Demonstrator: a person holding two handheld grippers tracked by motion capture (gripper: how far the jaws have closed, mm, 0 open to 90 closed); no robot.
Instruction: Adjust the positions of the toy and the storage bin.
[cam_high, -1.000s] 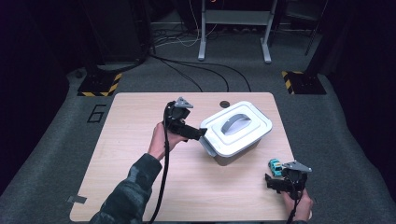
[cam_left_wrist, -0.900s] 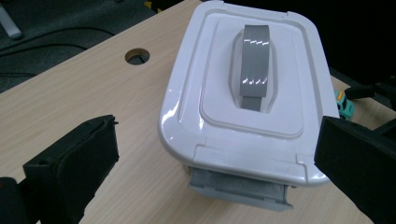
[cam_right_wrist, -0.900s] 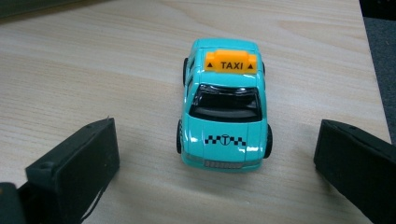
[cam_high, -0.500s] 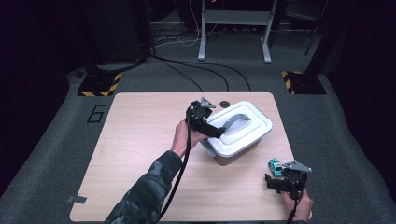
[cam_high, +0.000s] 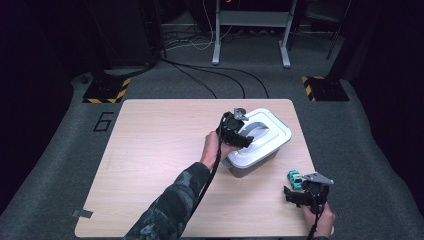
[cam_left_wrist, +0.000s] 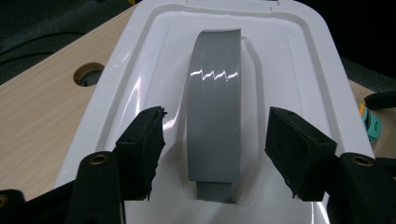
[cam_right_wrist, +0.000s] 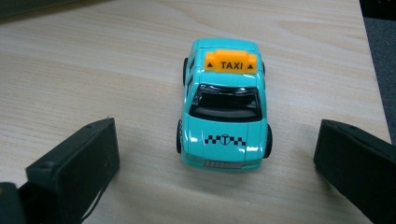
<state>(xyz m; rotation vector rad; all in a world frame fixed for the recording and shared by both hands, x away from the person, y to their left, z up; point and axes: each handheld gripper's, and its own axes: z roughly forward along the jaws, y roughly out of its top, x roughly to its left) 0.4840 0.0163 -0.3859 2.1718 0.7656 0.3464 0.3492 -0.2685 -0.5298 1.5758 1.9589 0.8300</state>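
Note:
A white-lidded plastic box (cam_high: 272, 131) stands at the table's right, with a grey arched handle (cam_left_wrist: 214, 116) in the middle of its lid (cam_left_wrist: 140, 79). My left gripper (cam_high: 244, 136) hangs over the lid, its jaws on either side of the handle (cam_high: 257, 127). They have just been closing, and a gap still shows at each pad (cam_left_wrist: 142, 144). A teal toy taxi (cam_right_wrist: 224, 116) with an orange roof sign sits on the table near the front right corner (cam_high: 295, 177). My right gripper (cam_high: 294, 191) rests just behind it, open, the taxi's front between its pads.
A round hole (cam_left_wrist: 88, 73) is cut in the wooden table (cam_high: 150, 150) just beyond the box's far-left corner. The taxi (cam_left_wrist: 369, 123) lies past the box's right side. The table's right edge (cam_right_wrist: 373, 93) runs close beside the taxi.
My left gripper has moved right and down, from beside the box's left side to over the lid, astride the handle. The right gripper and the taxi have stayed put.

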